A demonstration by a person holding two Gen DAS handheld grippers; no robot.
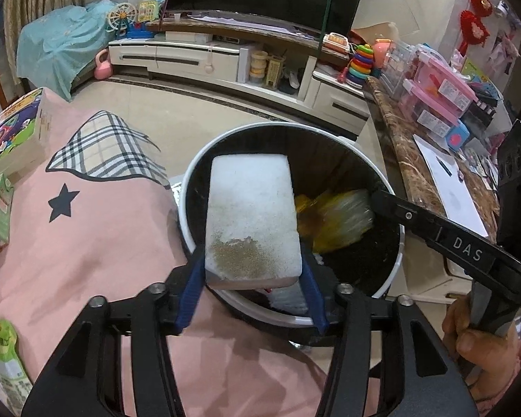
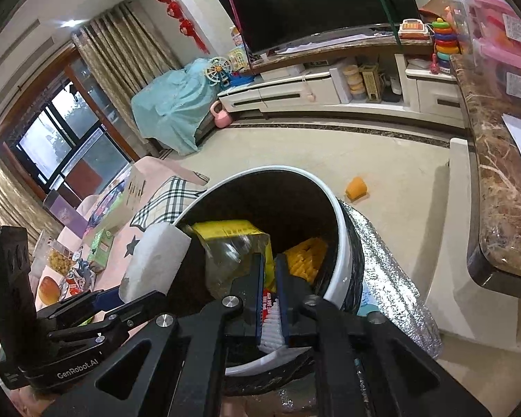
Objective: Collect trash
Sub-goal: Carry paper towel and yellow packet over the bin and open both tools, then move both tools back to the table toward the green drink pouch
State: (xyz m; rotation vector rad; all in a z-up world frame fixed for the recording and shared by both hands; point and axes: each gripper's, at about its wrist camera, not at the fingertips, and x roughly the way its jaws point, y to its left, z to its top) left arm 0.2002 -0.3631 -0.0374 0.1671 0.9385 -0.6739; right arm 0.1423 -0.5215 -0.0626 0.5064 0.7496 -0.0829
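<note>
A white foam block (image 1: 250, 208), speckled brown at its near end, stands over the open bin (image 1: 396, 267). My left gripper (image 1: 253, 259) is shut on it, blue pads against both sides. From the right wrist the block (image 2: 156, 260) leans at the bin's white rim (image 2: 344, 243). My right gripper (image 2: 270, 260) has its jaws nearly together, tips inside the bin mouth. A yellow and clear plastic bag (image 2: 232, 236) sits just off those tips, and it is blurred in the left wrist view (image 1: 333, 215). Whether the pads still touch the bag I cannot tell. Yellow trash (image 2: 305, 257) lies deeper in the bin.
The bin stands between a pink blanket (image 1: 104, 243) on the left and a brown marble table (image 1: 399, 146) on the right. Snack packets (image 1: 3, 354) and a box (image 1: 14, 132) lie on the blanket. An orange piece (image 2: 356, 187) rests on the floor beyond the bin.
</note>
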